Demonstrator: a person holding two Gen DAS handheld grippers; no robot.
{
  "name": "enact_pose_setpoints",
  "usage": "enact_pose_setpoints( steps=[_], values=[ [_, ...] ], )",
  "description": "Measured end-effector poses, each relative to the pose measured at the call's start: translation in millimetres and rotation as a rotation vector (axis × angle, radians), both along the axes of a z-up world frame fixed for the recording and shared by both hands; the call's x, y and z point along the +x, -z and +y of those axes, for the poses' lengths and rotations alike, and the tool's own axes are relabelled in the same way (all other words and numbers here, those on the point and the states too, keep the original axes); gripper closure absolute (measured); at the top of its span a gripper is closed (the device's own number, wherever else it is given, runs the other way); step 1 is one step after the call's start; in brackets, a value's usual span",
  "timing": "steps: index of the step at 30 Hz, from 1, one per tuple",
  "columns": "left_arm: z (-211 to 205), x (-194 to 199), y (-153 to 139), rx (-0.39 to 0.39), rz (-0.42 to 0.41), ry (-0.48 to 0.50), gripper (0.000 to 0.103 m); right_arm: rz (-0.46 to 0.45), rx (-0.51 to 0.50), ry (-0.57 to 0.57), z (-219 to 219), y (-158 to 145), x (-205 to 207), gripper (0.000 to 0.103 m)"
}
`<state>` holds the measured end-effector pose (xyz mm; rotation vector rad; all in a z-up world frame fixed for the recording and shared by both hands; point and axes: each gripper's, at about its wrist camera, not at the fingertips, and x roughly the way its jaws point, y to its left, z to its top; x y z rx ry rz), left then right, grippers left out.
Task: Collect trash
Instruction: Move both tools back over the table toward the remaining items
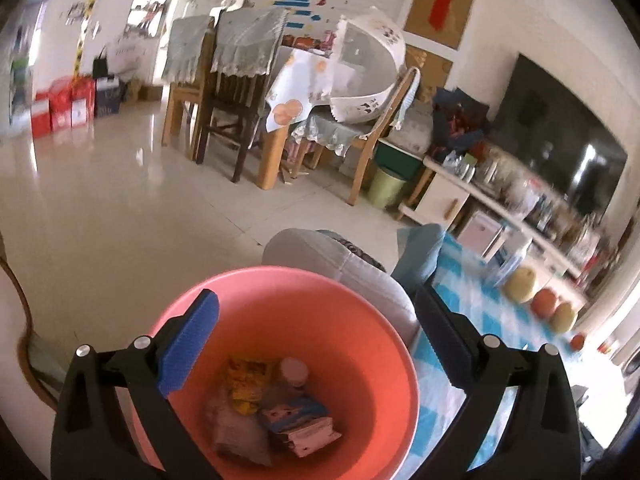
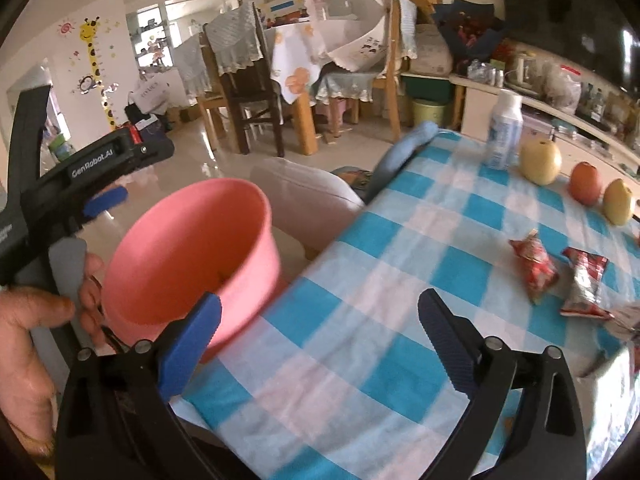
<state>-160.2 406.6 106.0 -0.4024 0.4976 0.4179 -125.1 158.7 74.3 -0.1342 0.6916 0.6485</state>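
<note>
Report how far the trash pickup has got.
Done: several wrappers and a small bottle already lie in the pink bin. In hand: nothing; the left claw and right claw are open and empty. Left: two red wrappers on the checked tablecloth.

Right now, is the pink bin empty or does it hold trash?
Not empty. The left wrist view shows the pink bin holding several wrappers and a small bottle at its bottom.

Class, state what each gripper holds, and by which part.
Nothing: the left gripper gapes open over the pink bin, the right gripper open above the checked tablecloth.
</note>
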Motion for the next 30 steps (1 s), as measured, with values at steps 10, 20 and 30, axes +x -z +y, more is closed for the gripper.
enact_pose_setpoints(
  steps=[10, 20, 30],
  values=[
    [-42.6, 4.8, -10.6, 0.159, -0.006, 0.067, 0.004, -0.08, -0.004, -0.021, -45.8, 7.7, -24.4, 0.005],
    [-97.2, 17.5, -12.1, 0.264, -0.014, 0.196, 0.004, -0.014, 0.008, 0.018, -87.7, 23.3, -37.8, 0.005],
    [-145.6, 29.1, -4.3, 0.315, 0.002, 0.347, 0.004, 0.02, -0.009, 0.142, -133.4, 28.2, -37.4, 0.005]
  ],
)
